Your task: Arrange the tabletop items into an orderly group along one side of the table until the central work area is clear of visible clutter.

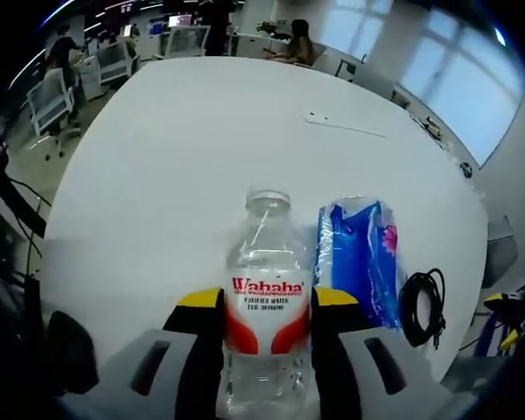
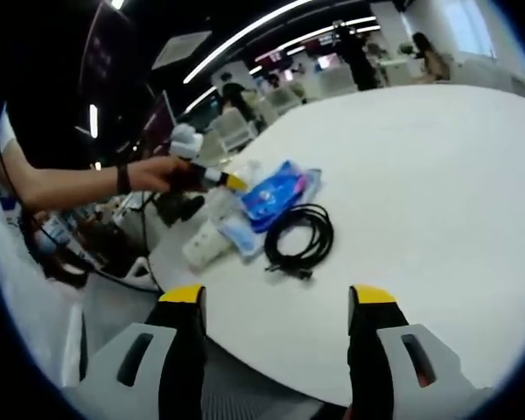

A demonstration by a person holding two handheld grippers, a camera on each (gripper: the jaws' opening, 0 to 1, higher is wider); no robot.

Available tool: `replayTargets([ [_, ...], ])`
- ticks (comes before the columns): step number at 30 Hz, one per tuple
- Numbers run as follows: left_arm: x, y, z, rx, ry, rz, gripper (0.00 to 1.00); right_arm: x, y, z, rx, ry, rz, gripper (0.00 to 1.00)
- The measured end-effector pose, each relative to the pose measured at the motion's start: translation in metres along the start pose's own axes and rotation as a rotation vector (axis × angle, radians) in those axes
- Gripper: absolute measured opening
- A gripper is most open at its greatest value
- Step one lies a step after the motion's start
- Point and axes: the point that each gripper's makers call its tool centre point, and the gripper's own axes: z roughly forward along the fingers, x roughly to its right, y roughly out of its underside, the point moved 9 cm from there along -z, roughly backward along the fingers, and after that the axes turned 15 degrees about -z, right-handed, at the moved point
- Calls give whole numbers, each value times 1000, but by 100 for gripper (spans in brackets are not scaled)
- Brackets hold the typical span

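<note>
A clear Wahaha water bottle (image 1: 267, 289) with a red and white label stands upright on the white table (image 1: 201, 149) near its edge. My left gripper (image 1: 267, 299) is shut on it, a yellow-tipped jaw pressed against each side. Right of the bottle lies a blue plastic packet (image 1: 360, 258), then a coiled black cable (image 1: 423, 306). In the right gripper view my right gripper (image 2: 277, 297) hangs open and empty over the table edge. Beyond it lie the cable (image 2: 299, 236) and the blue packet (image 2: 276, 194). A hand holds the left gripper (image 2: 217, 179) at the bottle (image 2: 219, 208).
A flat white strip (image 1: 341, 124) lies far out on the table. A white blocky item (image 2: 203, 247) and a pale packet (image 2: 238, 234) sit by the table edge near the cable. Office chairs (image 1: 48, 101) and seated people are beyond the table.
</note>
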Motion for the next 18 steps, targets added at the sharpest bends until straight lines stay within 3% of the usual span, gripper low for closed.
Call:
replayTargets([
  [18,-6,-7,-17,74,-4,-6,37,-1,-4,4,7,-10,-6,64],
])
